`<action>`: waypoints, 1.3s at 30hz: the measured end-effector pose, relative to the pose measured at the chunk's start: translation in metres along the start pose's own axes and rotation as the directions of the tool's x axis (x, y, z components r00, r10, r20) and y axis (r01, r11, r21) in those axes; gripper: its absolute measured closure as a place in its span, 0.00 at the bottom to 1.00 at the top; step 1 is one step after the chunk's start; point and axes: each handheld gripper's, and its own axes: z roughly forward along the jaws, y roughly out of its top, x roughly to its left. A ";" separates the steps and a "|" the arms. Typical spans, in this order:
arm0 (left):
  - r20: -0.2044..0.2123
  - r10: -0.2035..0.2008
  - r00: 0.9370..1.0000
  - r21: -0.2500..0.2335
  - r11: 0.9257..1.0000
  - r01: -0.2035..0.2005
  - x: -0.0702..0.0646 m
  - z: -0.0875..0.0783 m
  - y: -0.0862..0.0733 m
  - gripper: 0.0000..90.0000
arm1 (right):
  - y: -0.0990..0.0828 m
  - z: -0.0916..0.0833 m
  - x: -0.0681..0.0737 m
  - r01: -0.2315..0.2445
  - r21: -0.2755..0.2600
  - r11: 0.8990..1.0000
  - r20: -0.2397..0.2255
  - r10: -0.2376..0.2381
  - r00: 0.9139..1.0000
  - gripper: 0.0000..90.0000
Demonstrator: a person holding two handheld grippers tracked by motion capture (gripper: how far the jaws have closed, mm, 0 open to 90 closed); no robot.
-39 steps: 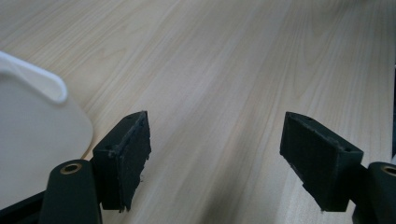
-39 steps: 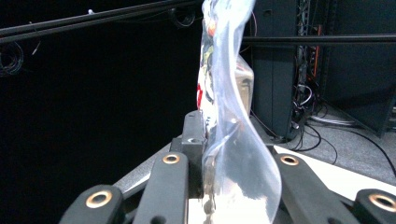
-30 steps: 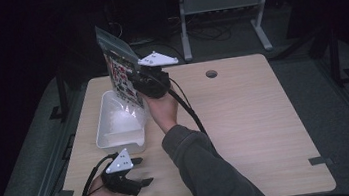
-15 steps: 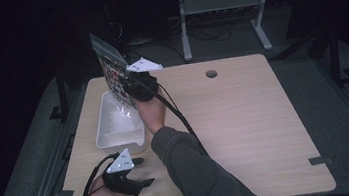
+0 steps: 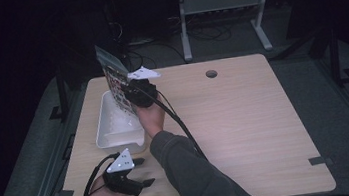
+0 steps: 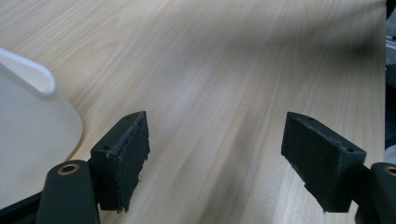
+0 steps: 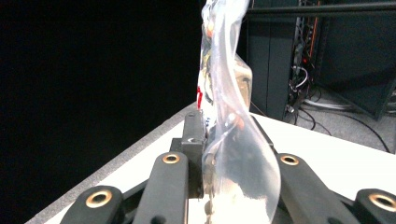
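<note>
Our right hand-held gripper, clamped on the bag, has dropped lower vs a sec ago; bag now over the tub. Left hand-held gripper unmoved on the counter, jaws wide, empty.

No lettering can be read; the clear plastic bag bears small red and dark print, too blurred to make out.

I see the tub on the bench at centre left of the frame. My right tongs hold the bag above its far end; my left tongs rest lower left, in front of the tub.
</note>
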 end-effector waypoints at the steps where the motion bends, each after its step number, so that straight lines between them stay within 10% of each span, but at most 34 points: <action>1: 0.000 0.000 1.000 0.000 1.000 0.000 0.000 0.000 0.000 0.25 | 0.000 0.000 0.000 0.000 0.000 1.000 0.000 0.000 1.000 0.83; 10: -0.002 -0.002 1.000 0.000 1.000 0.002 0.001 0.000 0.000 0.25 | -0.008 0.002 0.000 -0.018 0.017 1.000 -0.038 0.019 0.999 0.74; 21: 0.000 0.002 1.000 0.005 1.000 -0.002 -0.001 0.001 0.000 0.25 | 0.005 0.003 -0.005 0.140 0.181 0.973 -0.093 -0.125 0.988 0.61; 24: 0.000 0.002 1.000 0.009 1.000 -0.002 0.000 0.002 0.000 0.25 | 0.000 0.005 -0.005 0.193 0.217 0.957 -0.071 -0.181 0.981 0.73; 39: -0.005 0.000 1.000 0.008 1.000 0.000 0.000 0.000 -0.001 0.25 | -0.009 0.003 0.006 0.196 0.215 0.957 0.037 -0.208 0.977 0.79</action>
